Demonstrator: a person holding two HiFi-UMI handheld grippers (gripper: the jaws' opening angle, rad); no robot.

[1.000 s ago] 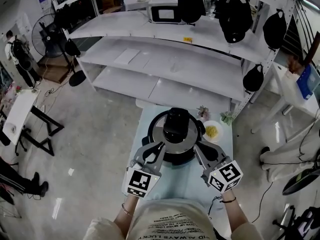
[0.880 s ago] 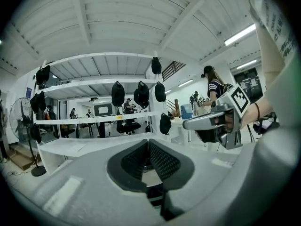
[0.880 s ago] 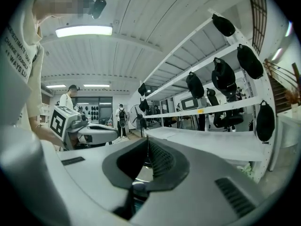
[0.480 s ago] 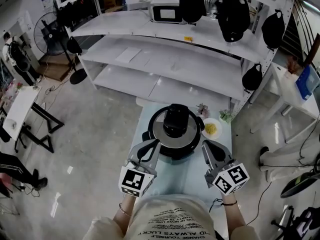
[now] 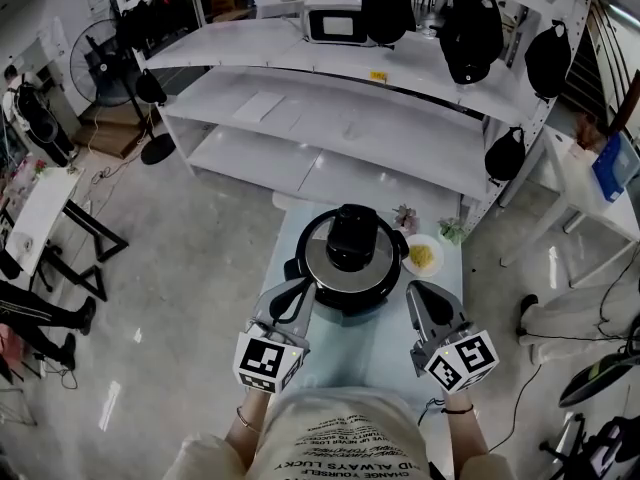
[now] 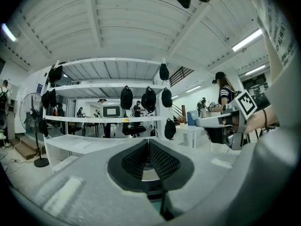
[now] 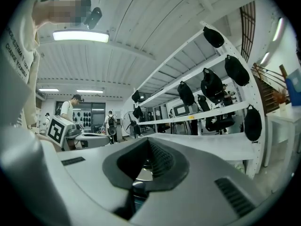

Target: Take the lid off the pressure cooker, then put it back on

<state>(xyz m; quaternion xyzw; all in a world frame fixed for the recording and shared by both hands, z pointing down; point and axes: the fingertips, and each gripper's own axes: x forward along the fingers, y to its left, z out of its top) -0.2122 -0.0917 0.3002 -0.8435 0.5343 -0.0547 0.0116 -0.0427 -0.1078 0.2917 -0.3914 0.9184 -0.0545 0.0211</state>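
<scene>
Found lid (image 5: 352,253) seated on pressure cooker (image 5: 345,310), mid-worktop (image 5: 350,356). Held left tool (image 5: 298,290) and right tool (image 5: 418,293) clenched empty, flanking it, not touching. Judged no grip begun; next called for opening both onto lid.

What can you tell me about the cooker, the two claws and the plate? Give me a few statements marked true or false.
1. The lid sits on the pressure cooker. True.
2. The left claw grips the lid's knob. False: it is shut on nothing, beside the cooker's near left side.
3. A plate with yellow food stands on the table to the right of the cooker. True.
4. The right claw is wide open. False: it is shut and empty, near the cooker's right side.
5. The plate rests on top of the lid. False: it stands on the table, beside the cooker.
</scene>
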